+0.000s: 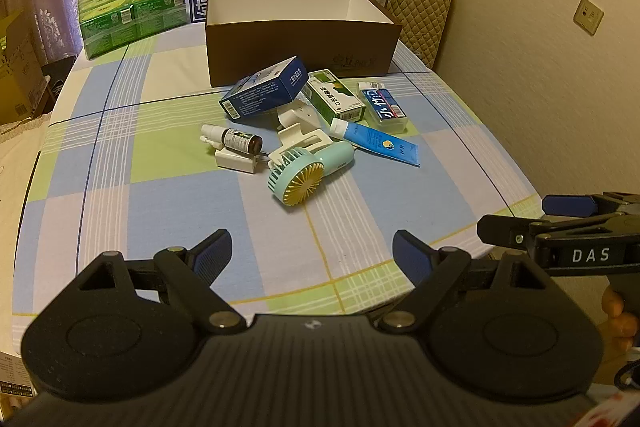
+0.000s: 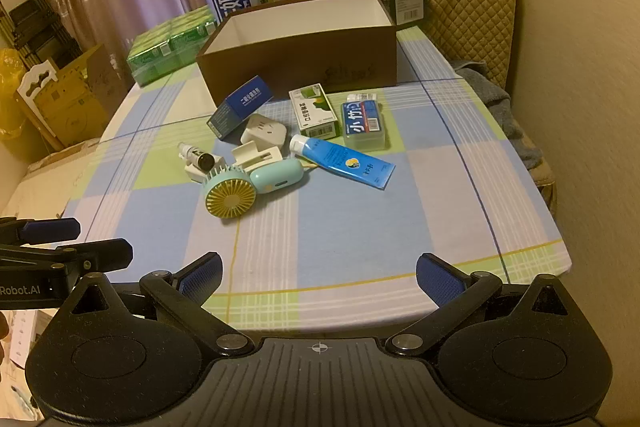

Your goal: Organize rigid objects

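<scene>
Behind the clutter, brown box open, white interior bare as far as visible, left tool and right tool both spread apart

Both wrist views look forward from the near table edge, side by side, sharing the clutter and brown box.

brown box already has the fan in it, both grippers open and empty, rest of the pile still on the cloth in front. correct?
Not quite. The mint fan is not in the brown box; it lies on the tablecloth with the rest of the pile, and the box's white inside shows nothing, as far as visible. The right wrist view shows this. The left gripper and right gripper are open and empty.
</scene>
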A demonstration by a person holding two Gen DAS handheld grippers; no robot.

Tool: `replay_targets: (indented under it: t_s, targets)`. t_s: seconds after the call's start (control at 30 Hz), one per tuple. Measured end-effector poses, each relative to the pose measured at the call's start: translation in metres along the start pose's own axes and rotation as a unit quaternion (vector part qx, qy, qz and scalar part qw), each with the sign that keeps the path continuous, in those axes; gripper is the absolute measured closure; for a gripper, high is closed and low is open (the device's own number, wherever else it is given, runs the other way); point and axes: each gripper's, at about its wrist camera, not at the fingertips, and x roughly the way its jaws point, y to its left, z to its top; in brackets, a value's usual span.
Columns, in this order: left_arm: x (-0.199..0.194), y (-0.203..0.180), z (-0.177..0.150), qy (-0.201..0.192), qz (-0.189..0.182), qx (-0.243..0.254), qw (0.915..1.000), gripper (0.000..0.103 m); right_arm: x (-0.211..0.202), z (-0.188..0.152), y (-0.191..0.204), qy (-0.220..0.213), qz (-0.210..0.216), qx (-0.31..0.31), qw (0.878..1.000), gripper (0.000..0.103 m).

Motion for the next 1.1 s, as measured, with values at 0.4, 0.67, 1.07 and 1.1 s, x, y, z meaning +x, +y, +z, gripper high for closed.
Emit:
replay_targets:
  t_s: [0.4,0.67,1.07,1.1]
  targets:
    - [0.0,0.0001,-0.0002,0.0,0.001,-0.001,1.0,0.018,0.0016,-0.0008,0.0003,0.0,0.001,-0.001,1.0,0.002]
    - [-0.0005,-0.0016,-0.0008,0.0,0.003,-0.002,1.0,0.018,0.0012,-0.0009,0.0008,0.001,0.001,-0.001,1.0,0.002]
    - [0.0015,0.0008,-0.0017,-0.001,0.005,-0.006,1.0,0.018,0.0039,0.0002,0.0042,0.002,0.002,-0.004,1.0,0.002]
    - [0.0016,0.0009,-0.0018,-0.001,0.006,-0.006,1.0,0.018,0.0039,0.0001,0.0041,0.002,0.002,-0.004,1.0,0.002]
